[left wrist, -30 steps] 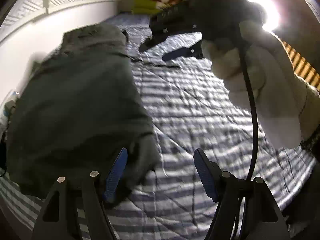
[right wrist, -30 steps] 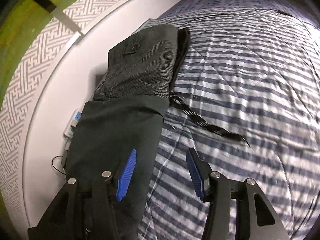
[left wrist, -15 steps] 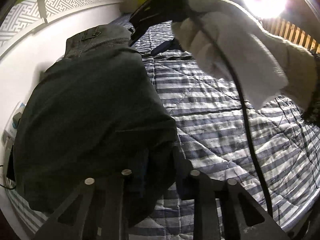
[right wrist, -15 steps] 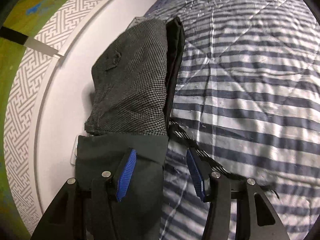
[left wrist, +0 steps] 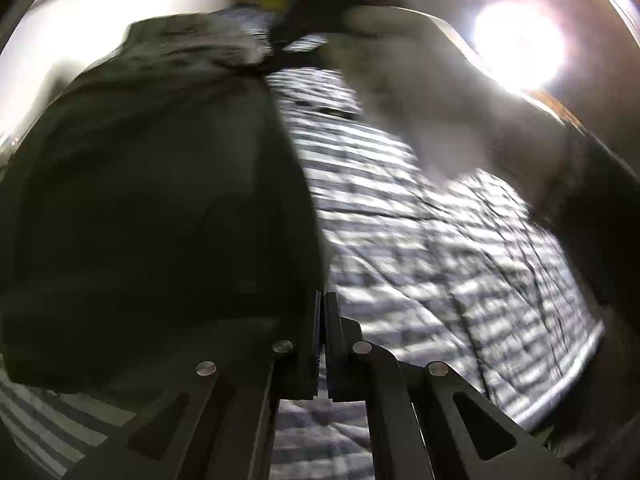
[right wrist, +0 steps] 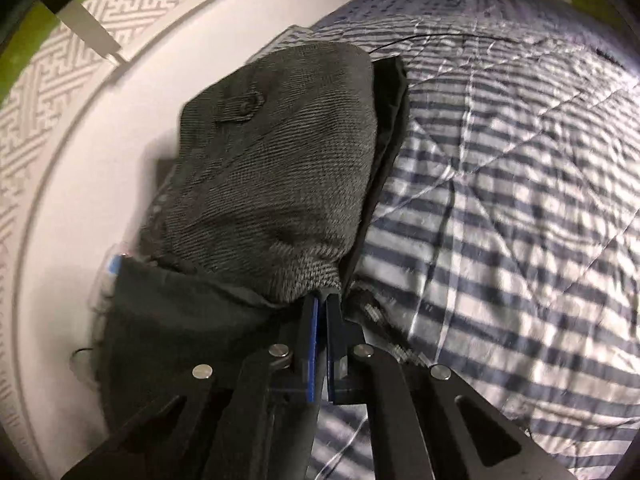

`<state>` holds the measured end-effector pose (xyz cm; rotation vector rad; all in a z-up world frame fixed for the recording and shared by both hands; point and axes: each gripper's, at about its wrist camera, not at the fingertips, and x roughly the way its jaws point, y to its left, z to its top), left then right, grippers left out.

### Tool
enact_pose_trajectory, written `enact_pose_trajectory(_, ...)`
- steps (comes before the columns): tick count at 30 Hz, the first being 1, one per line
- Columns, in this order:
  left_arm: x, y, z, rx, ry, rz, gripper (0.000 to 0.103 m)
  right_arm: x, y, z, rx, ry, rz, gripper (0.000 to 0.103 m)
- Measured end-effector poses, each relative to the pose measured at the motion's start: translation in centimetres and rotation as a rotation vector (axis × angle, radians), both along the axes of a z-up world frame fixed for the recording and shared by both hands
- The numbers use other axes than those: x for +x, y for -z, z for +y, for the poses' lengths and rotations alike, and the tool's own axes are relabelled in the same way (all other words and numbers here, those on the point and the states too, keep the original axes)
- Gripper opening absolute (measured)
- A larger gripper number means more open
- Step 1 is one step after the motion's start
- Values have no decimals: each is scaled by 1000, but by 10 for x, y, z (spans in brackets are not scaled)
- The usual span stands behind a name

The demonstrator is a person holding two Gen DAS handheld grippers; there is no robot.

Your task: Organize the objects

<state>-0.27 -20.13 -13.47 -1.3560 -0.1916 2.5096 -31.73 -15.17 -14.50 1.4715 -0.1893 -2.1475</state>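
A dark green garment point(left wrist: 160, 208) lies on the striped bed along its left side, with grey checked trousers point(right wrist: 276, 184) folded on its far end. My left gripper point(left wrist: 322, 308) is shut on the near right edge of the dark garment. My right gripper point(right wrist: 322, 304) is shut on the near hem of the grey trousers point(left wrist: 192, 44), where they overlap the dark garment point(right wrist: 172, 320). A black drawstring point(right wrist: 372, 312) trails beside the right fingers. In the left wrist view the gloved hand point(left wrist: 420, 92) with the right gripper shows blurred at the top.
The blue and white striped quilt point(right wrist: 500, 200) covers the bed to the right. A white headboard panel point(right wrist: 100, 128) with patterned wall behind runs along the left. A bright lamp point(left wrist: 520, 44) glares at the upper right. Small items and a cable lie by the wall point(right wrist: 108, 272).
Both grippers have closed: the left on the dark garment's edge, the right on the grey trousers' hem. The right gripper moved forward to the trousers. The left view is now motion-blurred.
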Motion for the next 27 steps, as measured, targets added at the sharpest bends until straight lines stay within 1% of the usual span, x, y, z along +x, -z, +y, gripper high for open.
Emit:
enact_pose_trajectory(1,3,1,8,-49,22,12,1,-1,3,-2,4,4,-3,3)
enact_pose_trajectory(2,4,3,11,-57,35,3,1,-1,6,-4,11,6,-8,3)
enact_pose_trajectory(3,5,2,12,-35,44,-9,0,-1,8,-6,21,11,-14,4)
enact_pose_trajectory(4,4,2,12,1,69,-24,1,-2,8,-4,15,15,-25,7)
enact_pose_trajectory(5,7,-2,13,29,100,-27,1,-4,6,1,1,17,-34,7)
enact_pose_trajectory(6,10,-8,13,31,102,-12,1,-4,3,5,-8,21,-35,9)
enact_pose_trajectory(7,8,-14,9,37,93,4,5,-3,-3,14,-21,28,-24,15)
enact_pose_trajectory(8,9,-23,2,66,82,20,9,2,-10,26,-28,38,5,20)
enact_pose_trajectory(9,9,-33,-5,90,65,38,19,10,-17,39,-37,49,30,28)
enact_pose_trajectory(10,9,-45,-21,102,15,80,29,21,-21,54,-54,54,40,31)
enact_pose_trajectory(11,7,-53,-34,95,-30,107,34,40,-23,73,-89,41,30,31)
enact_pose_trajectory(12,7,-60,-49,82,-87,133,40,53,-23,81,-108,25,17,31)
enact_pose_trajectory(14,3,-66,-85,58,-230,160,42,93,-14,96,-147,-46,-37,31)
enact_pose_trajectory(16,-4,-61,-116,27,-334,141,42,135,-4,98,-154,-134,-72,31)
enact_pose_trajectory(18,-14,-47,-144,-30,-436,102,42,180,6,88,-119,-238,-60,31)
enact_pose_trajectory(19,-16,-40,-159,-31,-474,80,42,198,9,81,-89,-286,-38,31)
enact_pose_trajectory(20,-21,-31,-173,-4,-508,47,42,216,12,74,-49,-329,-1,31)
enact_pose_trajectory(21,-23,-24,-183,30,-529,30,42,229,13,68,-22,-356,33,32)
enact_pose_trajectory(22,-25,-18,-191,56,-536,12,42,239,14,63,6,-374,67,32)
enact_pose_trajectory(23,-27,-15,-194,59,-535,7,42,248,15,58,41,-384,110,32)
enact_pose_trajectory(25,-29,-11,-194,48,-530,2,42,257,15,49,100,-406,181,35)
enact_pose_trajectory(27,-31,-9,-193,41,-532,0,42,261,16,40,171,-420,248,35)
